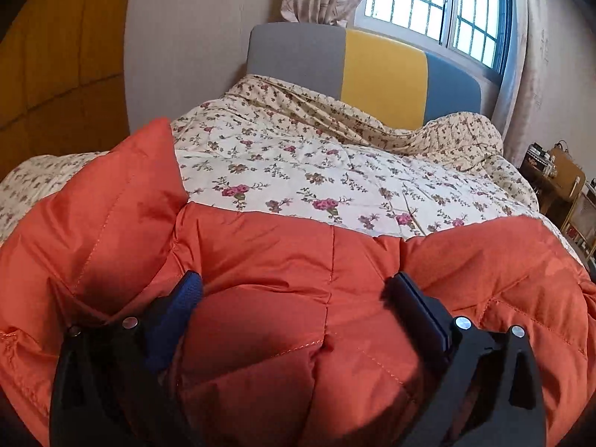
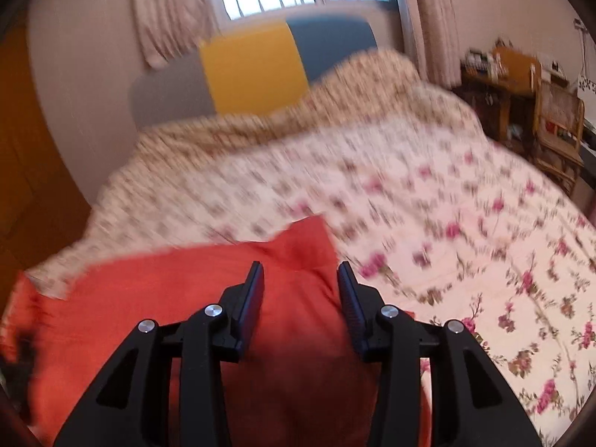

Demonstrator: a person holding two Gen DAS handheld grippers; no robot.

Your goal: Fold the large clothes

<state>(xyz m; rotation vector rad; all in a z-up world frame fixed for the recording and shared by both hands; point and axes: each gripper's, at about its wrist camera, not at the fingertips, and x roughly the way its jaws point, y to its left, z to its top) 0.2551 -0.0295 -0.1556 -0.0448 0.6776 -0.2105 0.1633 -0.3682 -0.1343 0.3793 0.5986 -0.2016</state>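
I see the orange padded jacket [image 1: 283, 298] lying directly under and ahead of both tongs, its length running across my view on the bed [image 1: 298, 171]. My left tongs [image 1: 294, 290] gape wide over its bulk, gripping nothing; my right tongs [image 2: 301, 279] stand part open astride a raised fold, seemingly loose. Headboard [image 1: 383, 74] and window [image 1: 439, 0] lie beyond.

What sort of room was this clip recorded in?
Most likely a home bedroom: a bed spread with a cream floral quilt, a padded headboard in grey, yellow and blue panels, and a barred window with pale curtains. A puffy orange quilted jacket lies on the bed.
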